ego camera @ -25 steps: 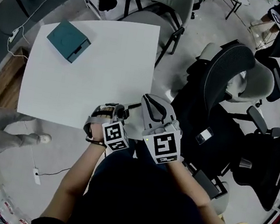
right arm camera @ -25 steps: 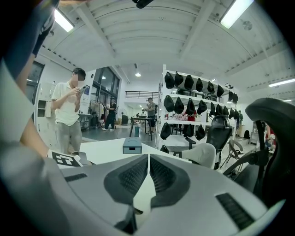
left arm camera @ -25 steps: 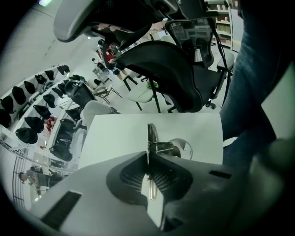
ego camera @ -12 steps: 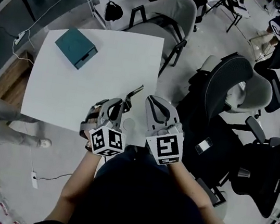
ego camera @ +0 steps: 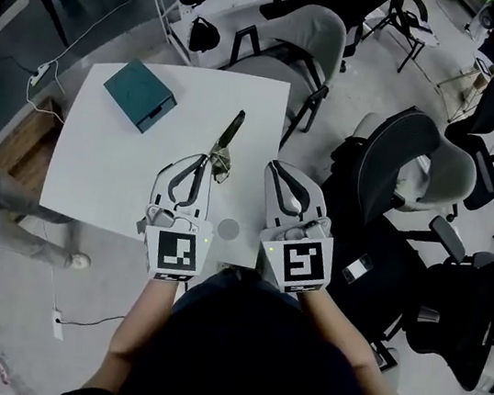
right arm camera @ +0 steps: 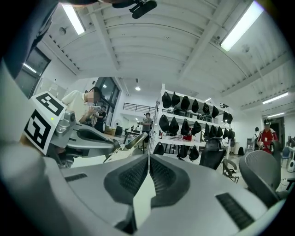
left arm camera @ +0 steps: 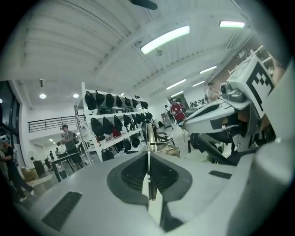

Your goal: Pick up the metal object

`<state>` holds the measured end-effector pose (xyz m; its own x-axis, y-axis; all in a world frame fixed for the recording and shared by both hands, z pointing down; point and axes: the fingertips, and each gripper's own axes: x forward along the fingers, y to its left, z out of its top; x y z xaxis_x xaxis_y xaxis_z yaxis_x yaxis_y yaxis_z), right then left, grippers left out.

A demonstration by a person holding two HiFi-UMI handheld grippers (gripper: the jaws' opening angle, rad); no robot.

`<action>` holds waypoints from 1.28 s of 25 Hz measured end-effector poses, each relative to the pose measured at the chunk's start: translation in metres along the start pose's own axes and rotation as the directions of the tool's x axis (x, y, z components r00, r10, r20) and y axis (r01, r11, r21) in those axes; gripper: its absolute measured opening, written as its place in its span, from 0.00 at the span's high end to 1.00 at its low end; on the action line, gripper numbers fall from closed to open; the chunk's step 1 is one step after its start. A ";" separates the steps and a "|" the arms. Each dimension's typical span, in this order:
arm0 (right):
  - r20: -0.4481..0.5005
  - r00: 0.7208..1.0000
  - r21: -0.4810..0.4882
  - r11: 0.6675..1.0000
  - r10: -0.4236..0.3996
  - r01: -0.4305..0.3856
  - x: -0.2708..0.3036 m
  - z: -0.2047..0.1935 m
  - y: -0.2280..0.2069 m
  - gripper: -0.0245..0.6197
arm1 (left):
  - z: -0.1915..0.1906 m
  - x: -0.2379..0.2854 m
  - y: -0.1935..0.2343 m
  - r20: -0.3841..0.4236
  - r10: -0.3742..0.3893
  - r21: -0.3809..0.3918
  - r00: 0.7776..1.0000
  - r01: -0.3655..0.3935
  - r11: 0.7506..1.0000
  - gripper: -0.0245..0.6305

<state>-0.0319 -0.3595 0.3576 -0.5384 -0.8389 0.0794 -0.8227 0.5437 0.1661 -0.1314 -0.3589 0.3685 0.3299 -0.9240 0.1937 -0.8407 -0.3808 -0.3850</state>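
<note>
Left gripper point(ego camera: 204, 161) clamps the thin, stiff, probably slippery metal object point(ego camera: 230, 135) by its near end; right gripper point(ego camera: 276, 165) closed, empty

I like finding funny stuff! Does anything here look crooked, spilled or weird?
Nothing is spilled or broken. The only odd bit: the metal object is pinched by one end in the left hand-held gripper and sticks out slanted over the white table. The teal box sits crooked to the table's edges.

White table point(ego camera: 112, 171), teal box point(ego camera: 139, 95), silver metal object point(ego camera: 230, 133), grey chair point(ego camera: 292, 32)
</note>
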 end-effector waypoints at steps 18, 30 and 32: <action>0.193 0.978 0.047 0.996 -0.084 0.076 -0.024 0.079 -0.023 0.92 | 0.100 -0.035 0.034 0.273 0.132 -0.177 0.953 -0.086 0.981 0.93; 0.172 0.980 0.053 0.994 -0.103 0.095 -0.026 0.078 -0.024 0.92 | 0.092 -0.037 0.038 0.264 0.137 -0.194 0.955 -0.087 0.977 0.93; 0.155 0.982 0.052 0.994 -0.104 0.097 -0.026 0.075 -0.022 0.92 | 0.089 -0.037 0.040 0.261 0.137 -0.197 0.955 -0.086 0.977 0.93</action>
<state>-0.0139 -0.3480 0.2783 -0.4720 -0.8769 -0.0915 -0.8793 0.4606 0.1215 -0.1387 -0.3427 0.2652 0.3122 -0.9443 -0.1037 -0.9340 -0.2852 -0.2152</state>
